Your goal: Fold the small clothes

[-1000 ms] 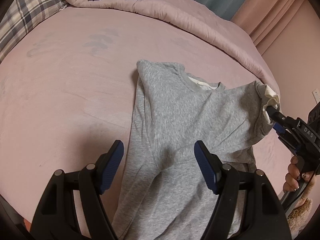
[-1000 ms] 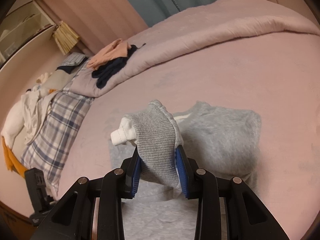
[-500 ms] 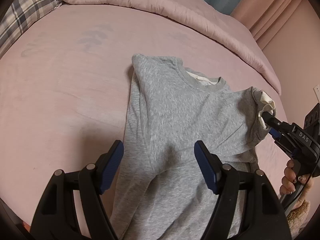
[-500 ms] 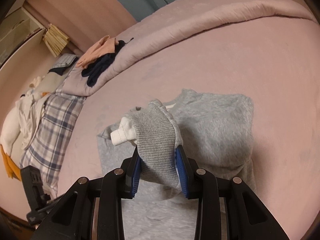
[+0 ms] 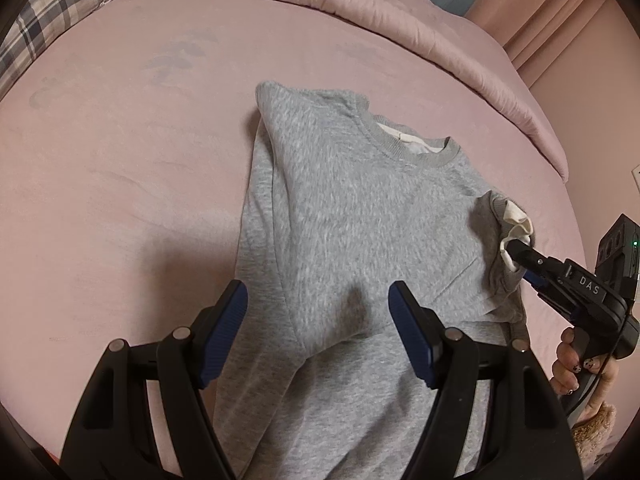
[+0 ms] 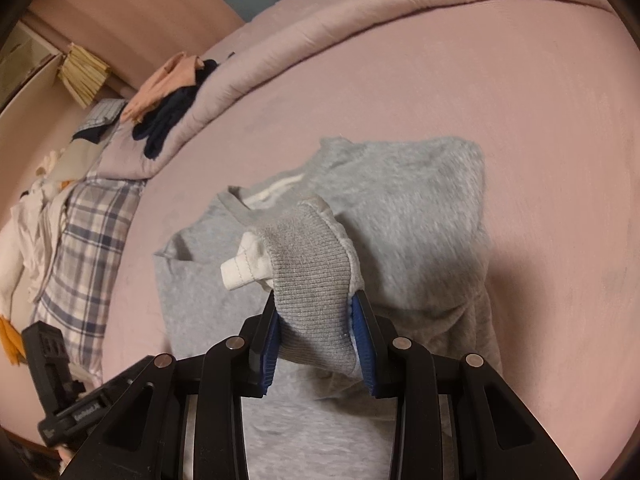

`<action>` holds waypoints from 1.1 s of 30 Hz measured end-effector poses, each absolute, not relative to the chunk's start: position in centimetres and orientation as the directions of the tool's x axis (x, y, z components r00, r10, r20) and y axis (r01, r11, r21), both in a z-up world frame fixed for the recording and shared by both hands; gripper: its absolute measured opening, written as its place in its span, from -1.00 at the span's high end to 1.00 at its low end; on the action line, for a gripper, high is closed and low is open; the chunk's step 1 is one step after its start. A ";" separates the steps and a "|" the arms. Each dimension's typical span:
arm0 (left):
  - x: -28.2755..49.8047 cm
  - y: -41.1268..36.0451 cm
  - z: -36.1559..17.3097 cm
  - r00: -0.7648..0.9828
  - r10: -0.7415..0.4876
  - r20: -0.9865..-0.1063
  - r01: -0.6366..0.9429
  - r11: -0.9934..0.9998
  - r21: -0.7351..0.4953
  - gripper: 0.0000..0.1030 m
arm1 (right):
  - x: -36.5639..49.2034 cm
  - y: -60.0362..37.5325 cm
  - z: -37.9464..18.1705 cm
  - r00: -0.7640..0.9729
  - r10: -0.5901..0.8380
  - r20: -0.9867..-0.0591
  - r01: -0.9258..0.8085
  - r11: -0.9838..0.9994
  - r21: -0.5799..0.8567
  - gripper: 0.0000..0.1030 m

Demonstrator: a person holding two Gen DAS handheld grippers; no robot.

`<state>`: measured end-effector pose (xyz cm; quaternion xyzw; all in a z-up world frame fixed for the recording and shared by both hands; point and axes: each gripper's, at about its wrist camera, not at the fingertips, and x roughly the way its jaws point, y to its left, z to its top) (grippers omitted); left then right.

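A small grey sweatshirt [image 5: 352, 216] with a white inner collar lies on the pink bed [image 5: 120, 168], one sleeve folded across its front. My right gripper [image 6: 316, 316] is shut on the ribbed grey sleeve cuff [image 6: 310, 256], from which a white inner cuff sticks out, and holds it above the shirt's body [image 6: 420, 208]. In the left wrist view that right gripper [image 5: 516, 252] shows at the shirt's right edge, with a person's hand [image 5: 572, 364] on its handle. My left gripper [image 5: 318, 320] hovers open over the lower part of the shirt, nothing between its blue pads.
A rolled pink duvet [image 5: 360, 4] runs along the far side of the bed with dark and peach clothes [image 6: 168, 96] piled on it. A plaid pillow [image 6: 80, 236] and white laundry [image 6: 24, 240] lie at one end. Curtains [image 5: 552, 16] hang behind.
My right gripper has sunk with the cuff, bringing the sleeve lower and closer to the shirt's body. The left gripper has dipped slightly toward the shirt and stays open.
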<state>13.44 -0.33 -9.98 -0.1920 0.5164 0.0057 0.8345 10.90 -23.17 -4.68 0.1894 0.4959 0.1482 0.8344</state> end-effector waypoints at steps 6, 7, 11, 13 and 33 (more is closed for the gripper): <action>13.6 -0.3 -11.0 0.439 -0.188 -0.879 -0.229 0.922 -0.311 -0.42 | 11.0 -23.5 -5.5 0.451 0.418 -0.788 -0.033 0.891 0.453 0.33; 13.5 -0.1 -11.1 0.436 -0.187 -0.880 -0.234 0.921 -0.312 -0.42 | 11.0 -23.6 -5.5 0.452 0.412 -0.791 -0.028 0.893 0.449 0.33; 12.5 0.5 -10.6 0.450 -0.190 -0.873 -0.261 0.907 -0.331 -0.42 | 10.6 -24.3 -5.2 0.478 0.380 -0.792 -0.021 0.906 0.422 0.33; 11.8 0.8 -10.1 0.465 -0.188 -0.865 -0.266 0.902 -0.339 -0.42 | 10.3 -24.8 -4.8 0.506 0.326 -0.798 0.003 0.925 0.380 0.33; 9.5 1.4 -8.3 0.500 -0.175 -0.848 -0.292 0.888 -0.355 -0.42 | 11.8 -23.0 -5.8 0.477 0.314 -0.821 -0.022 0.938 0.346 -0.19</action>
